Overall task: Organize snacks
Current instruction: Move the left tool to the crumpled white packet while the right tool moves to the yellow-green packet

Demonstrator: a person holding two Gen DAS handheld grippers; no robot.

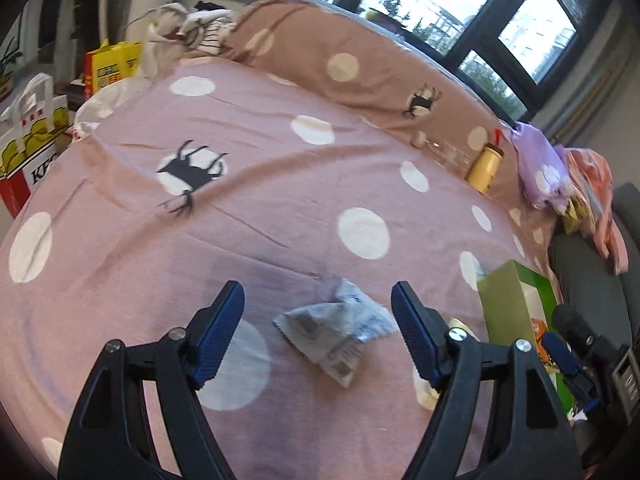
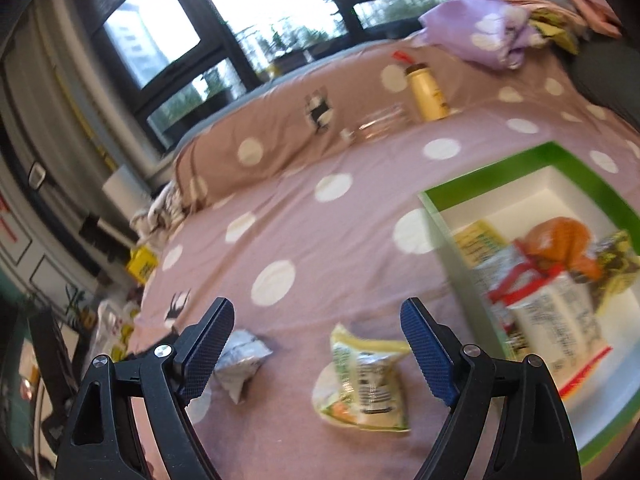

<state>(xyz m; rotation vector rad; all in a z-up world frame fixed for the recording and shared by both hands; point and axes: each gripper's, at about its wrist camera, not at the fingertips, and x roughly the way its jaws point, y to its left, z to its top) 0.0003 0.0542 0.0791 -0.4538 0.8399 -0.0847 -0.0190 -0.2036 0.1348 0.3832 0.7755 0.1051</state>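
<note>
A crumpled silver snack packet [image 1: 340, 334] lies on the pink dotted bed sheet [image 1: 280, 200], in the gap of my left gripper [image 1: 318, 316], whose jaws stand wide and clear of it. In the right wrist view a yellow-green snack packet [image 2: 362, 380] lies on the sheet between the wide jaws of my right gripper [image 2: 320, 344], untouched. The silver packet [image 2: 240, 358] shows beside the left fingertip [image 2: 208, 344]. A green box [image 2: 500, 178] with a white inside stands to the right and holds several snack packets [image 2: 548, 280]. The same green box [image 1: 516, 304] appears at right in the left view.
A yellow bottle [image 2: 426, 92] and a clear glass jar [image 2: 380, 124] lie near the brown dotted pillow [image 2: 280, 136]. Purple and pink clothes [image 2: 492, 32] are piled at the bed's far corner. Paper bags [image 1: 28, 152] stand beside the bed. Windows [image 2: 256, 8] lie beyond.
</note>
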